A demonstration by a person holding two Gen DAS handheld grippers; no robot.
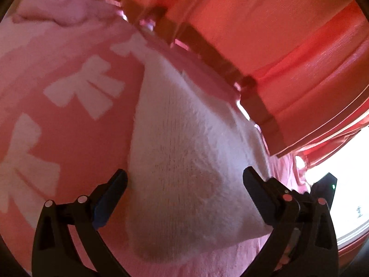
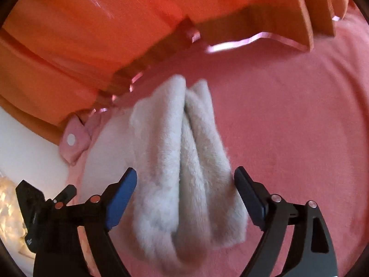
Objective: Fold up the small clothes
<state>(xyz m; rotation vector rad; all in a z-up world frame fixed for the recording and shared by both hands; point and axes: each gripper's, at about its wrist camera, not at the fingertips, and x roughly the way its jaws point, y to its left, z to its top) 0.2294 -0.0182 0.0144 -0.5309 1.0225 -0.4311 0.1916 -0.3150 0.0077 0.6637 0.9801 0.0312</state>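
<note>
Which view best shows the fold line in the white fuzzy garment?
The right wrist view: the white garment lies between the open right gripper fingers, its central crease running lengthwise. The left wrist view shows the same garment only as a flat, blurred white patch, no crease visible.

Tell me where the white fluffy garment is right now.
The white fluffy garment lies on the pink blanket, between the open fingers of each tool in both wrist views, near the orange wooden frame.
</note>
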